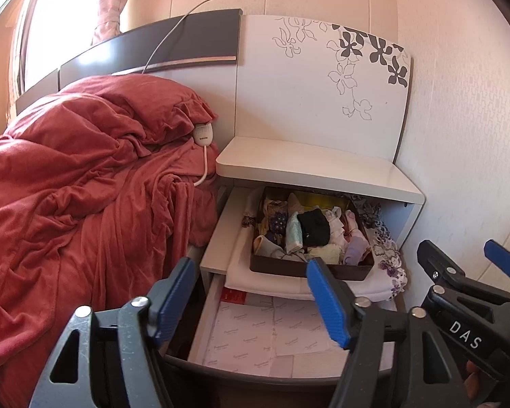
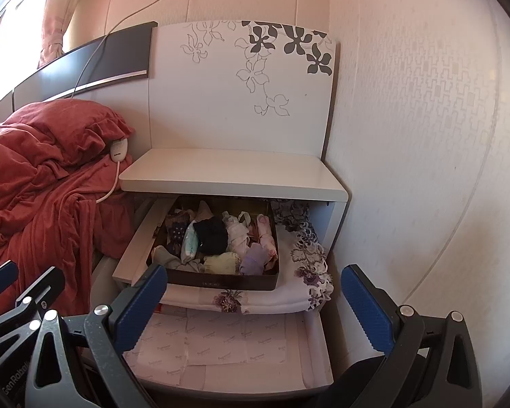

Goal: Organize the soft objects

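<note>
A dark brown box [image 1: 309,270] [image 2: 221,280] full of several small folded soft items, among them a black one [image 1: 314,226] [image 2: 212,233], sits in the pulled-out upper drawer [image 1: 214,248] [image 2: 132,255] of a white nightstand, on a white cloth with purple flowers [image 1: 389,265] [image 2: 309,265]. My left gripper [image 1: 251,292] is open and empty, in front of the drawers. My right gripper [image 2: 255,302] is open and empty, also in front of the drawers; it shows at the right of the left wrist view [image 1: 469,261].
The lower drawer [image 1: 255,333] [image 2: 227,343] is open and holds flat pale pink packets. A bed with a rumpled red blanket [image 1: 68,204] [image 2: 34,187] lies left. A white corded controller [image 1: 202,134] [image 2: 118,149] rests at the pillow. A wall [image 2: 425,136] stands close on the right.
</note>
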`<act>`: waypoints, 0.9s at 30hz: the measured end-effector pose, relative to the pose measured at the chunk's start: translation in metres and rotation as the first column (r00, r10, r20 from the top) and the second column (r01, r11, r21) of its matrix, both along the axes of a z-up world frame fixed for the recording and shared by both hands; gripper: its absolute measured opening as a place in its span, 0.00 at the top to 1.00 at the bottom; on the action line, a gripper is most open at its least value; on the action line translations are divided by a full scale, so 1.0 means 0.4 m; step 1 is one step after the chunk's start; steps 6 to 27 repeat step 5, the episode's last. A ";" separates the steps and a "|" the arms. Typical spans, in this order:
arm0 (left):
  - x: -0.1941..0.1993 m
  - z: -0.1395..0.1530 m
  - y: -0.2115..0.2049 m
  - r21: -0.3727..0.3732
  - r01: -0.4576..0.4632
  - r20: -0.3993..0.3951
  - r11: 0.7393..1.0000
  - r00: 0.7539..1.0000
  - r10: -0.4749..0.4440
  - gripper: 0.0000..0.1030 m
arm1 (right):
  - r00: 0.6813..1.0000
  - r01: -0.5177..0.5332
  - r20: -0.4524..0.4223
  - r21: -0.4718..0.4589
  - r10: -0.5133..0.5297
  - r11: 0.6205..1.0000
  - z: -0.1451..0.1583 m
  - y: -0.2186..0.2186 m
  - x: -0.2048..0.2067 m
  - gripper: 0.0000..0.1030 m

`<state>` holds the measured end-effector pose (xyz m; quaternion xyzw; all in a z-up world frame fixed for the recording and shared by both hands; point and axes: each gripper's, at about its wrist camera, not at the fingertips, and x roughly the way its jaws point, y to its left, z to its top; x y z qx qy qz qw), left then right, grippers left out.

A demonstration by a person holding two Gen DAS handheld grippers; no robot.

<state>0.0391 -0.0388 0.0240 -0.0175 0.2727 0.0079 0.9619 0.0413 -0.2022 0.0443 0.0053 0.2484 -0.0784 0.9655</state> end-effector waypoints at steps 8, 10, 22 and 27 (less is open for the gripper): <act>0.002 0.001 0.005 -0.009 -0.002 0.002 1.000 1.000 0.002 0.39 | 1.000 -0.002 -0.003 0.000 0.002 1.000 -0.004 -0.001 0.000 0.00; 0.002 0.001 0.005 -0.009 -0.002 0.002 1.000 1.000 0.002 0.39 | 1.000 -0.002 -0.003 0.000 0.002 1.000 -0.004 -0.001 0.000 0.00; 0.002 0.001 0.005 -0.009 -0.002 0.002 1.000 1.000 0.002 0.39 | 1.000 -0.002 -0.003 0.000 0.002 1.000 -0.004 -0.001 0.000 0.00; 0.002 0.001 0.005 -0.009 -0.002 0.002 1.000 1.000 0.002 0.39 | 1.000 -0.002 -0.003 0.000 0.002 1.000 -0.004 -0.001 0.000 0.00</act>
